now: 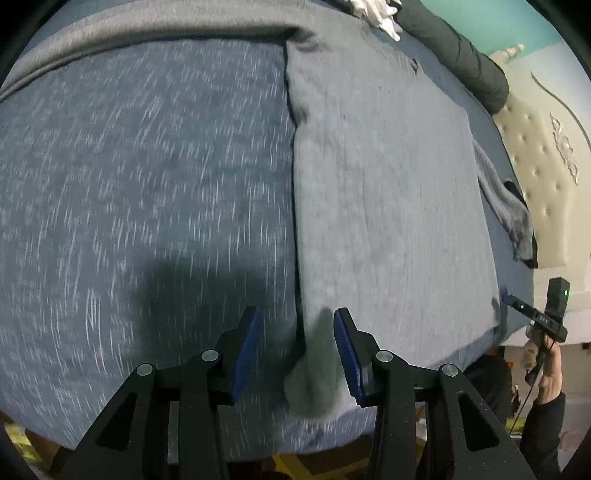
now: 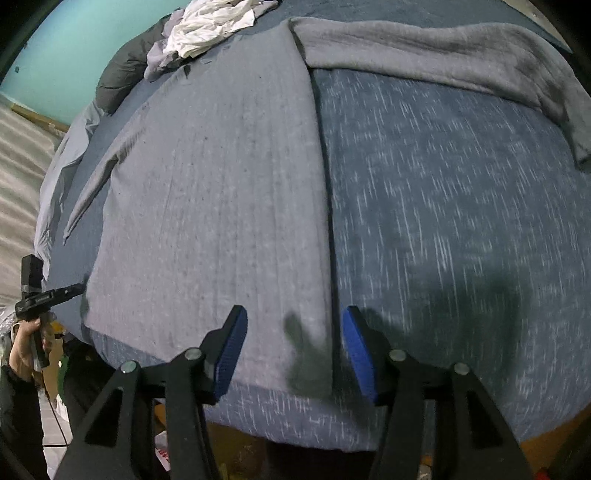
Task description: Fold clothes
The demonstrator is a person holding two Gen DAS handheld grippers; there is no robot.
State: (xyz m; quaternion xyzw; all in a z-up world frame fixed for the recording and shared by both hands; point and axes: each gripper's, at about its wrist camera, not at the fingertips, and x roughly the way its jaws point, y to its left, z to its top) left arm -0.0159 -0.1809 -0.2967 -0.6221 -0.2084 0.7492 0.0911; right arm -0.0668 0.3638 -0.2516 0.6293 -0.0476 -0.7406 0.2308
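Note:
A grey long-sleeved top (image 1: 388,184) lies flat on the blue flecked bedsheet (image 1: 129,184). In the left wrist view my left gripper (image 1: 297,314) hovers open over the top's near hem corner, where a bit of grey cloth droops over the bed edge. One sleeve (image 1: 129,33) stretches along the far side. In the right wrist view my right gripper (image 2: 294,312) is open above the top (image 2: 221,203), at its side edge by the hem, holding nothing. Each view shows the other gripper, hand-held, at the top's opposite near corner: the right gripper (image 1: 517,306) and the left gripper (image 2: 70,290).
A crumpled white cloth (image 2: 210,26) and a black jacket (image 1: 461,55) lie at the far end of the bed. A tufted cream headboard (image 1: 535,147) stands beside it. The bed's near edge (image 2: 295,424) runs just under the fingers, with floor clutter below.

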